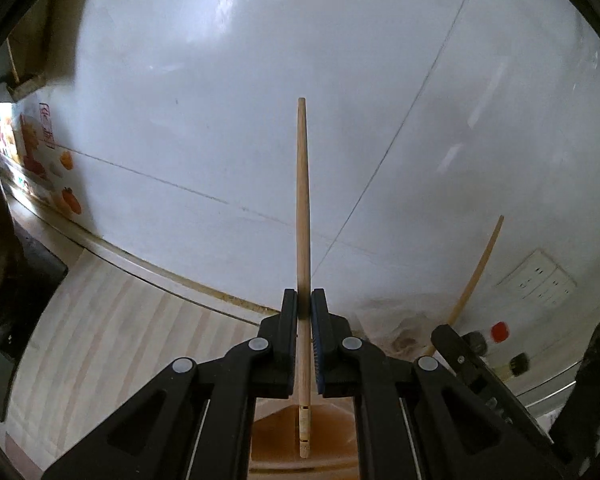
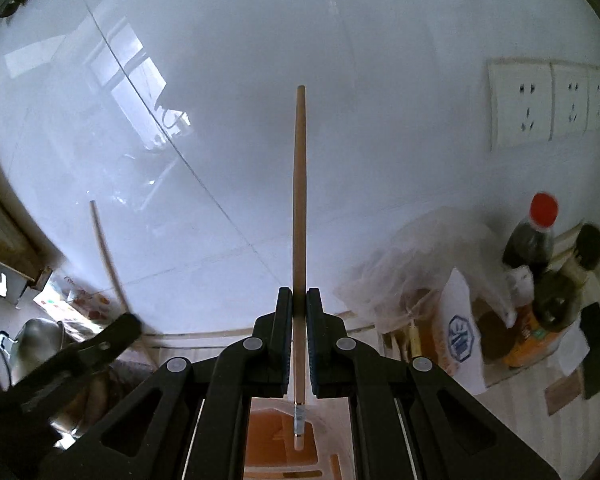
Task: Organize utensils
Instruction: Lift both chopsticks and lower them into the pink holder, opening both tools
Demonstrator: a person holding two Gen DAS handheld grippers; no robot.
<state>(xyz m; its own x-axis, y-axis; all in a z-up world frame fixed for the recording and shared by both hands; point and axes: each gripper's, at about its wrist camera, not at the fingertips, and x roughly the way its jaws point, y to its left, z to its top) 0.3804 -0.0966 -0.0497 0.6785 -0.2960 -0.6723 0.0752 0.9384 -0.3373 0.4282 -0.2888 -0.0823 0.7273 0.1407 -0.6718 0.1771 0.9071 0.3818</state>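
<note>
The left gripper (image 1: pixel 304 300) has its fingers (image 1: pixel 289 308) closed tight on a wooden chopstick (image 1: pixel 302 208), which sticks straight out ahead toward the white tiled wall (image 1: pixel 220 100), above the striped bench (image 1: pixel 112 320). The right gripper (image 2: pixel 299 300) likewise clamps a second chopstick (image 2: pixel 299 208), pointing at the same wall. To its right stand a red-capped sauce bottle (image 2: pixel 534 236) and a wall socket panel (image 2: pixel 520 106). Each gripper shows at the edge of the other's view.

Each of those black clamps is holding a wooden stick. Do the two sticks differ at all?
The left chopstick looks paler; the right chopstick is browner. The left chopstick's thick end has grooved rings; the right chopstick's has a pale band. Both taper away and are pinched upright in shut jaws, left gripper, right gripper.
</note>
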